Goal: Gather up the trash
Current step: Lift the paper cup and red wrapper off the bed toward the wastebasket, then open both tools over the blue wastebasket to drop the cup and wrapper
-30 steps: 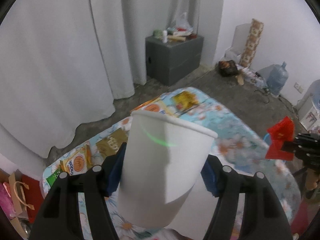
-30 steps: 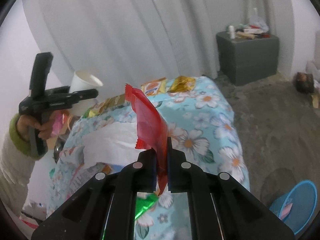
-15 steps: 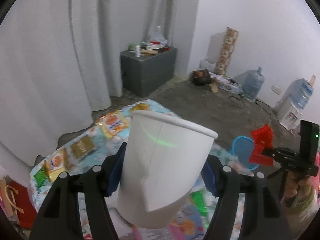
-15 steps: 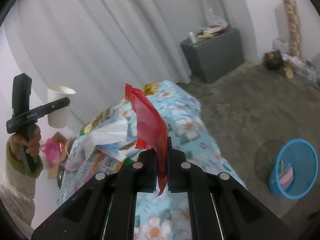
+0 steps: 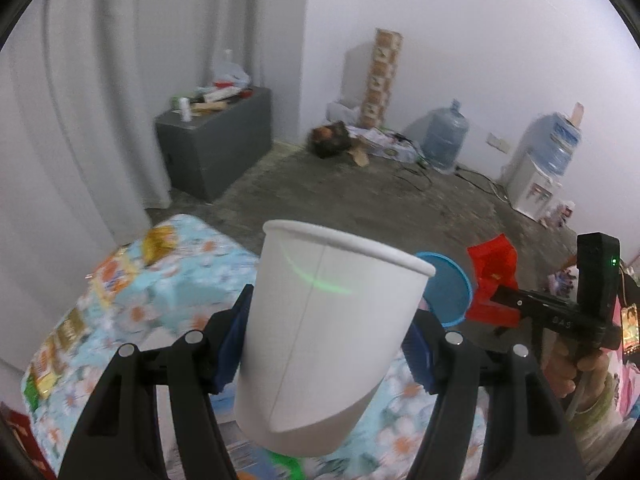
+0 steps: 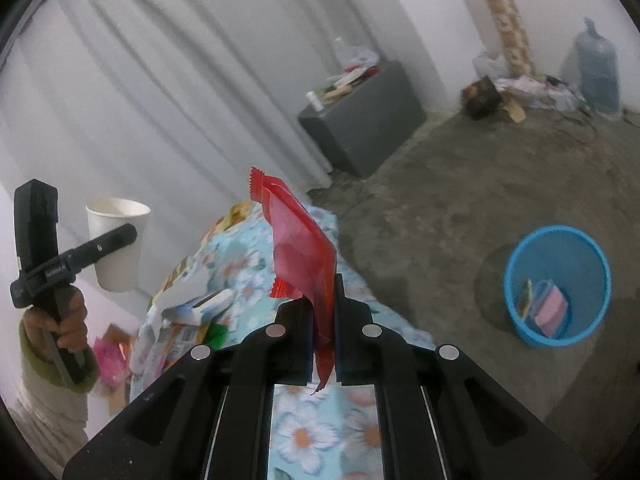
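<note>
My left gripper (image 5: 328, 320) is shut on a white paper cup (image 5: 324, 336), held upright above the floral table (image 5: 160, 280). The cup also shows in the right wrist view (image 6: 118, 244). My right gripper (image 6: 322, 304) is shut on a red wrapper (image 6: 304, 248), which stands up between the fingers; the wrapper also shows in the left wrist view (image 5: 490, 280). A blue trash basket (image 6: 558, 284) stands on the floor to the right of the table, with a few pieces in it; its rim shows behind the cup (image 5: 446, 292).
Snack wrappers (image 5: 108, 276) and a crumpled white paper (image 6: 188, 296) lie on the table. A grey cabinet (image 5: 216, 144), water bottle (image 5: 444, 140), dispenser (image 5: 540, 172) and floor clutter (image 5: 340, 142) stand along the far wall. Curtains hang at left.
Both grippers have swung right, away from the table toward the blue basket, each holding its item. The basket now shows more fully in the right wrist view.
</note>
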Tool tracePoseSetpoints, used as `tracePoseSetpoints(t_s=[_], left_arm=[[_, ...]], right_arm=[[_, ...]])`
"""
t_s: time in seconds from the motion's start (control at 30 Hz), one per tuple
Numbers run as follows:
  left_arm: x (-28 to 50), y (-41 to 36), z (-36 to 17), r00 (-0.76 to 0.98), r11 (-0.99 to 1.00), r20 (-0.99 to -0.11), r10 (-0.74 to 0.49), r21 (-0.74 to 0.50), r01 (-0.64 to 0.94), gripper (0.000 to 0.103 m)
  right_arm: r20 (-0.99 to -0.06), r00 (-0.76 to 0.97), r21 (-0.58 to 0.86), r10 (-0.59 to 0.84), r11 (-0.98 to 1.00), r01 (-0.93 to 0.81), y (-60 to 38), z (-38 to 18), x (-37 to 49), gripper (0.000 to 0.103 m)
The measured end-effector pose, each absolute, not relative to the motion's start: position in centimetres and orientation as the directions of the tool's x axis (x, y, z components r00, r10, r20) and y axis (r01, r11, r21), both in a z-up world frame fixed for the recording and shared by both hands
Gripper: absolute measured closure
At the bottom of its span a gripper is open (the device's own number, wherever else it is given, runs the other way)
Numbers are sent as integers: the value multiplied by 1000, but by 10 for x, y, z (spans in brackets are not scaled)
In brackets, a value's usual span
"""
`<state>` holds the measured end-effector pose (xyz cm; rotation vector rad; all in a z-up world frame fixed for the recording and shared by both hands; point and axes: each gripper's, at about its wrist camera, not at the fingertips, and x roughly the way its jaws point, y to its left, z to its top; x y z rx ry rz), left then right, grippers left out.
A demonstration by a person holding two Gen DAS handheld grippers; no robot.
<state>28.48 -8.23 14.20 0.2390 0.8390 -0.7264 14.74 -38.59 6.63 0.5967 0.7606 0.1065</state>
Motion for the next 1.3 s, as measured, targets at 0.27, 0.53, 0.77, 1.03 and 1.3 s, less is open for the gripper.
tracePoseSetpoints(t_s=[0.27,0.53,0.77,1.03,1.3], left_arm=[[287,-169,109,346,670,-774,-531,-133,731,38],[288,-275,55,208,607,-829,-519,-186,772,38],[287,-374,-17,72,563,-886,-458,-227,795,37],[284,-461,-83,22,560,-913,-408,-231,796,35],[287,-494,-117,-18,599,-917,-399,-276,752,23]], right_arm=[[-644,732,555,220,794,249,-441,39,127,97],[-713,689,562,134,696,447,-510,-14,108,97],[-783,613,555,104,563,613,-565,-82,103,97],[-816,568,548,106,451,704,-612,-139,111,91],[-877,477,453,55,426,784,-629,-173,121,50]])
